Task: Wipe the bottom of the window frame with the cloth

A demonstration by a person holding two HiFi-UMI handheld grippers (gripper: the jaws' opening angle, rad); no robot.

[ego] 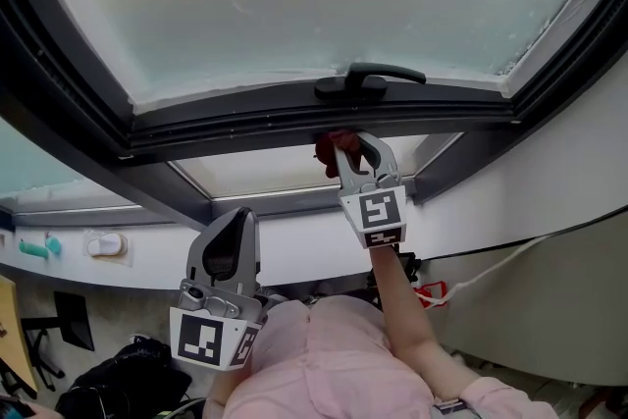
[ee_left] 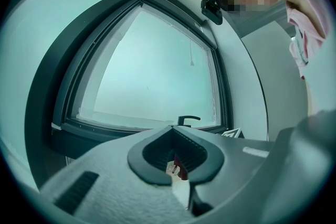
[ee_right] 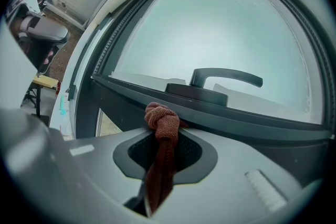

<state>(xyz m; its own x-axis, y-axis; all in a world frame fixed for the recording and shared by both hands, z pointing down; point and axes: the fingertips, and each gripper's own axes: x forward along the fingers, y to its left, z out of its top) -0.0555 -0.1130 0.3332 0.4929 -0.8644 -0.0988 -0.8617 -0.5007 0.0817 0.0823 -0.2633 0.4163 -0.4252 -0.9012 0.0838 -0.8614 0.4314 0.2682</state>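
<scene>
While the right gripper (ee_right: 166, 136) is clamping the cloth (ee_right: 161, 122) between its jaws, the knotted end is sticking past the tips and pressing on the bottom of the window frame (ee_right: 247, 115), just under the handle (ee_right: 227, 78). The cloth's length is running along the jaws. The left gripper (ego: 234, 229) is hanging lower, well apart, with its jaws together on nothing.

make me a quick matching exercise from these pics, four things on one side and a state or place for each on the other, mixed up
Things:
1. cloth
2. window handle
3. left gripper
4. right gripper

States or places:
A. shut on nothing, held low, away from the window
B. dark lever, just above the cloth
C. reddish, knotted, at the bottom of the frame
D. raised to the frame, jaws clamped on fabric

Pairs: 1-C, 2-B, 3-A, 4-D
</scene>
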